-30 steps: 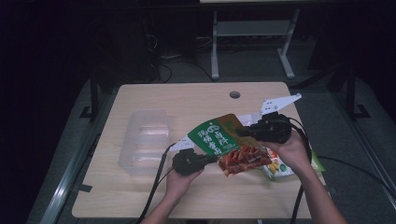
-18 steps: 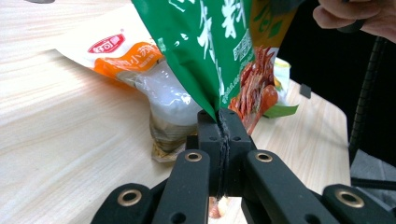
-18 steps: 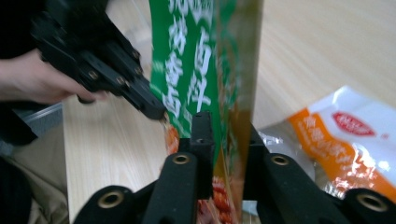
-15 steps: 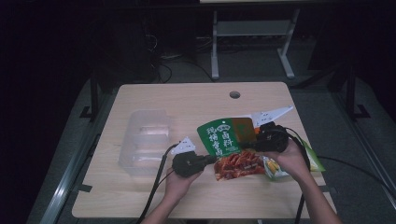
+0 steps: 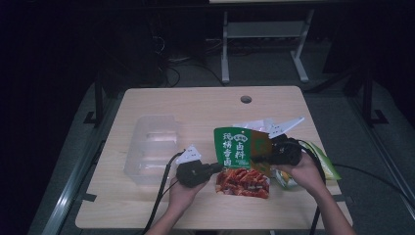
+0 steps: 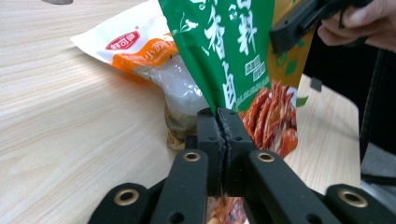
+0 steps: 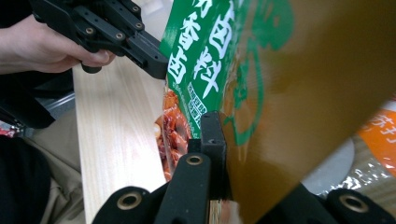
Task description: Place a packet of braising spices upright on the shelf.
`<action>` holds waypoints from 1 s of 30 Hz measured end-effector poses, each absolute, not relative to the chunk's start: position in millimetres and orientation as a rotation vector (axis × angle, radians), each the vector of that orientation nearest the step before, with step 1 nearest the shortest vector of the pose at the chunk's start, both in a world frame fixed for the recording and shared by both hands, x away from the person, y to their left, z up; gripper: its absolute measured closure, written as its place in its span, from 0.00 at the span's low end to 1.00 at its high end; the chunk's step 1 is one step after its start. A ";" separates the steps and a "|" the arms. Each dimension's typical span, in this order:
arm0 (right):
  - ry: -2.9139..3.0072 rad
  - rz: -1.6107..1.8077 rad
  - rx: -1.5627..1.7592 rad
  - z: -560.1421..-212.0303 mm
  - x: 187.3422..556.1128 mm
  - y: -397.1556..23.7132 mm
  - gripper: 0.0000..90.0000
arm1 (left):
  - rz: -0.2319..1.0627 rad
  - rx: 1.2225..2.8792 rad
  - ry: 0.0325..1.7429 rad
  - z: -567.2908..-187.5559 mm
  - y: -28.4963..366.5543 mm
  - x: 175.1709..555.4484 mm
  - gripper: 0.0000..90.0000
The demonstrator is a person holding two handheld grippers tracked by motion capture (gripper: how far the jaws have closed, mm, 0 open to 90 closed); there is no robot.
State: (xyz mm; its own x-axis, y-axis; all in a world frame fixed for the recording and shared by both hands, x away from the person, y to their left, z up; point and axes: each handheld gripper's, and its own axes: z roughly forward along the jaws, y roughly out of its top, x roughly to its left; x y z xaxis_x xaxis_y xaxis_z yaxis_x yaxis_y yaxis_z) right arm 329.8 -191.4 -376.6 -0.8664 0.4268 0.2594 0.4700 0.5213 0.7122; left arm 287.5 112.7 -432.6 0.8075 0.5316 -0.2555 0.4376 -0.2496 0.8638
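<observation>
Table (image 5: pixel 161 100): wooden, bears tray and packets.
Tray (image 5: pixel 149 147): clear, at table's left.
Green pouch (image 5: pixel 241 156): held upright above table's near edge, between both grippers.
Left gripper (image 5: pixel 218 168): jaws clamped on pouch's left edge.
Right gripper (image 5: pixel 258 157): jaws clamped on pouch's right edge.

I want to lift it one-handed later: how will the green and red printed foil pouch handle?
The green and red printed foil pouch is probably floppy: it bends between the left tool and right tool. It likely weighs little, hanging from pinched edges. Its glossy film may be slippery.
</observation>
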 end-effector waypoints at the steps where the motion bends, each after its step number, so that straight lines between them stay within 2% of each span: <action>1: -2.690 -1.293 -0.789 -375.8 328.6 -191.5 0.99 | 0.112 1.888 0.731 -432.1 113.0 285.9 0.95; 3: -2.690 -1.309 -0.788 -373.5 325.7 -190.9 0.99 | 0.125 1.902 0.723 -431.4 114.0 283.1 0.90; 5: -2.687 -1.316 -0.794 -370.5 322.3 -189.8 0.99 | 0.125 1.909 0.736 -430.7 115.7 279.2 0.78; 10: -2.691 -1.350 -0.781 -362.4 315.2 -187.5 0.99 | 0.116 1.925 0.720 -426.5 122.6 268.1 0.71; 16: -2.713 -1.384 -0.775 -354.1 308.4 -182.5 0.99 | 0.157 1.963 0.693 -424.0 127.3 249.0 0.54; 23: -2.740 -1.392 -0.774 -345.8 309.6 -174.1 0.99 | 0.159 2.006 0.672 -425.6 139.8 235.3 0.42; 30: -2.734 -1.429 -0.778 -333.7 310.4 -168.9 0.99 | 0.144 2.017 0.631 -427.7 143.3 223.7 0.36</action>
State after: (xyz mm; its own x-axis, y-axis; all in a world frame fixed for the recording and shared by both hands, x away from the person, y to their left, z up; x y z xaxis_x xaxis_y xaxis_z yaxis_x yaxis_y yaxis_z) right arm 310.4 -168.9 -333.7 -0.8796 0.4380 0.1856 0.4024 0.4769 0.7814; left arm 223.7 143.3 -427.7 0.8581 0.4892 -0.1558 0.3732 -0.3858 0.8437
